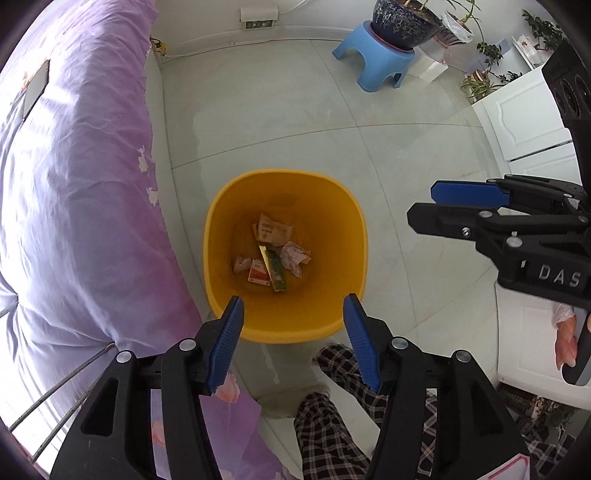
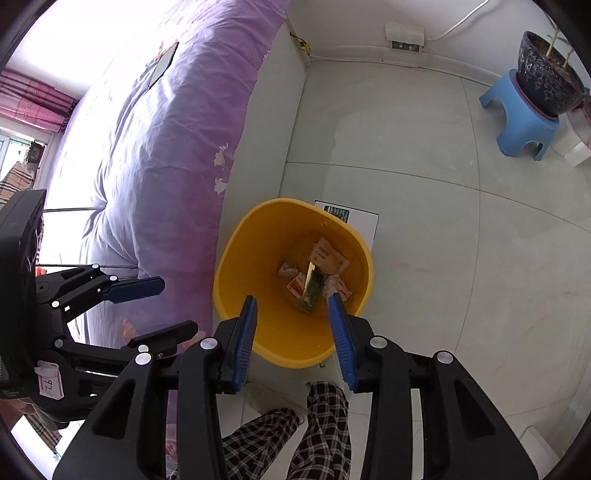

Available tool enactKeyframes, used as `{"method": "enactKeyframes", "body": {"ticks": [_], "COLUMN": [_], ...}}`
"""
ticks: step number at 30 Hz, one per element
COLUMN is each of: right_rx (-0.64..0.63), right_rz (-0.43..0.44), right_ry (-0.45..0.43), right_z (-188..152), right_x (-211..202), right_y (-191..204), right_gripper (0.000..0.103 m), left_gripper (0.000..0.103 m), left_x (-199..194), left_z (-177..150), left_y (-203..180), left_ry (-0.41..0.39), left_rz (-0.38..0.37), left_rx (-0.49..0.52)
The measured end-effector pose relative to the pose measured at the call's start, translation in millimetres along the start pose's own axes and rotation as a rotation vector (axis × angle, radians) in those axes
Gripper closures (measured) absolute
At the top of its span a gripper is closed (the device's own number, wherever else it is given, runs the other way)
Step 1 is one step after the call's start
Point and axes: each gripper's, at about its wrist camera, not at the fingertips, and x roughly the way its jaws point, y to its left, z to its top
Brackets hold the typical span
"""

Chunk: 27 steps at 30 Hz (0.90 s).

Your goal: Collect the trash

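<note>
1. I see the bed with its purple quilt filling the left side of the left wrist view and the upper left of the right wrist view.
2. The pale tiled floor takes the middle and right of both frames.
3. The yellow bin stands upright on the floor at lower centre of my left view, just beside the bed, mouth open toward the camera; in the right view it sits at centre.
4. A blue stool bearing a dark plant pot sits upper right, well apart from the bin.
5. My left gripper hangs over the bin's near rim, pads parted about halfway, nothing between them.
6. My right gripper likewise hangs over the near rim, its blue pads apart and empty; it also shows at the right edge of the left view.
7. A white sheet lies flat on the floor behind the bin.
8. The trash lies at the bin's bottom: a long green-and-gold wrapper, its long axis running from upper left to lower right in the left view, near end toward the camera.
9. A pale packet lies above it, a red-and-white carton left of it, and crumpled tissue to its right; I think another wad sits far left, though it is small.
</note>
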Motion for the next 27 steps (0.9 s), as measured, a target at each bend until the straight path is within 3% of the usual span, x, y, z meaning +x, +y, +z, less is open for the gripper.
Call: {"method": "enactKeyframes", "body": {"ticks": [14,22,27], "right_rx": [-0.065,-0.157,-0.252], "right_rz": [-0.005,-0.006,0.018], "right_ry": [-0.053,-0.127,-0.178], "right_z": [-7.5,-15.6,-21.7], "right_x": [-48.5,-108.6,-145.7], "right_y": [22.6,53.8,85.3], "right_gripper": [0.062,0.062,0.062], "left_gripper": [0.047,0.045,0.045], "left_x": [-56.5,-118.7,-154.5], "left_z": [-8.3,-31.8,-55.8], "left_y": [-10.1,-19.6,-19.5], "left_ry": [-0.114,-0.233,-0.298], "left_rz": [0.012,0.049,0.066], "left_rx": [0.022,0.017,-0.046]}}
